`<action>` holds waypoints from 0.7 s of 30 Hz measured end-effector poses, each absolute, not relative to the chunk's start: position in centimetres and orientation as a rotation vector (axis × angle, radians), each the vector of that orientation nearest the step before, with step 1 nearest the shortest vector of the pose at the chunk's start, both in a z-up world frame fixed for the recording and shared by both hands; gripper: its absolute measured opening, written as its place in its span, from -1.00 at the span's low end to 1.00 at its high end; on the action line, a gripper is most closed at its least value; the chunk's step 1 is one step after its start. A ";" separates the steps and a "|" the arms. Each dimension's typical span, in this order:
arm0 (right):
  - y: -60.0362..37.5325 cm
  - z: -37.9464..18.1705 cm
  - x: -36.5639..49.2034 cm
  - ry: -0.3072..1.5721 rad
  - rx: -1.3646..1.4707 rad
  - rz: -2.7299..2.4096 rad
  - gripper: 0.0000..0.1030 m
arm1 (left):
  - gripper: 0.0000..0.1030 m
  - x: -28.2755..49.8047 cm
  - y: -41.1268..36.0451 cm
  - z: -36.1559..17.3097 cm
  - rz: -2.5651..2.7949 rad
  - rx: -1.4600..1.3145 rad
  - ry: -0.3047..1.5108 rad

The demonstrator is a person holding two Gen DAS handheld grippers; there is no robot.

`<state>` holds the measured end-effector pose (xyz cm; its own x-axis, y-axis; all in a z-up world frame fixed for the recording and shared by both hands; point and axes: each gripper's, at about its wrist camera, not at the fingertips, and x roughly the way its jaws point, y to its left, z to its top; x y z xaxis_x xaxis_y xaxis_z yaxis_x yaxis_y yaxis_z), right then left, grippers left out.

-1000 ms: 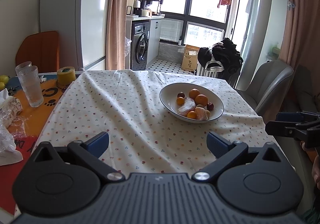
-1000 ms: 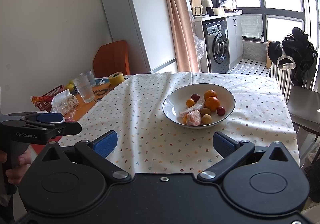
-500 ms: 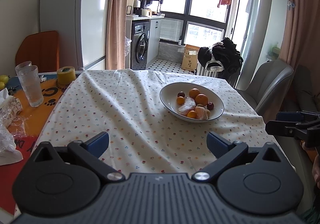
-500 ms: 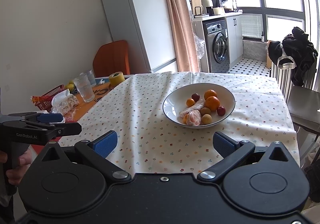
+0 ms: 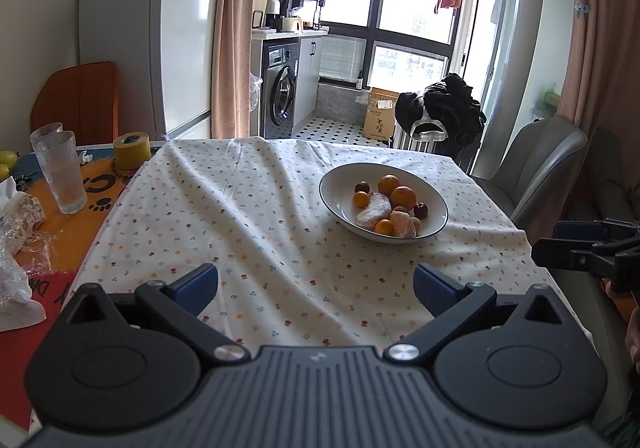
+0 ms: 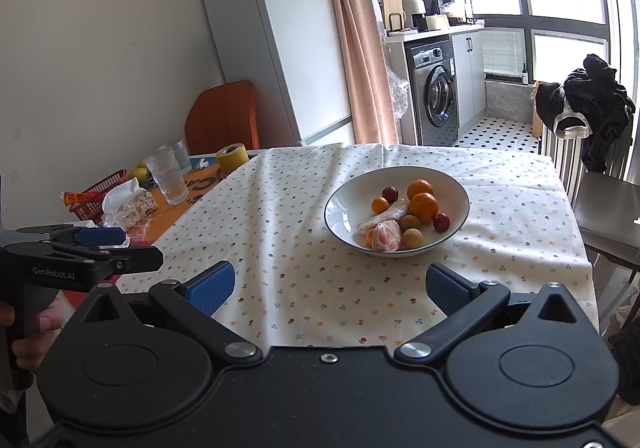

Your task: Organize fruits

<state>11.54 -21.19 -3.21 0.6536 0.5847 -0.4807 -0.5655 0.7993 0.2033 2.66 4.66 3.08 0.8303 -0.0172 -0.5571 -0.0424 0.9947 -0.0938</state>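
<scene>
A white bowl (image 5: pixel 434 204) (image 6: pixel 344 204) sits on the flowered tablecloth (image 5: pixel 248 224) (image 6: pixel 280 216), right of centre. It holds oranges (image 5: pixel 403 197) (image 6: pixel 423 206), small dark red fruits (image 6: pixel 390 193), a peeled mandarin (image 5: pixel 403 225) (image 6: pixel 386 235) and a wrapped piece (image 5: pixel 374 210). My left gripper (image 5: pixel 316 286) is open over the near table edge, well short of the bowl, with nothing between its blue pads. My right gripper (image 6: pixel 331 288) is likewise open and empty, also at the near edge. Each gripper shows at the edge of the other's view.
On the table's left stand stacked glasses (image 5: pixel 60 168) (image 6: pixel 167 176), a yellow tape roll (image 5: pixel 132 150) (image 6: pixel 232 157), plastic wrappers (image 5: pixel 16 216) (image 6: pixel 128 204) and a red basket (image 6: pixel 94 194). A grey chair (image 5: pixel 536 164) stands to the right. A fridge (image 5: pixel 160 32) is behind.
</scene>
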 end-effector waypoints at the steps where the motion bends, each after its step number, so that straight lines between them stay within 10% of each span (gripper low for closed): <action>1: -21.2 -3.2 11.5 0.558 0.036 0.653 1.00 | 0.99 2.6 4.6 3.1 0.012 -0.103 0.591; 21: -21.3 -3.2 11.5 0.556 0.036 0.651 1.00 | 0.99 2.7 4.5 2.7 0.009 -0.102 0.598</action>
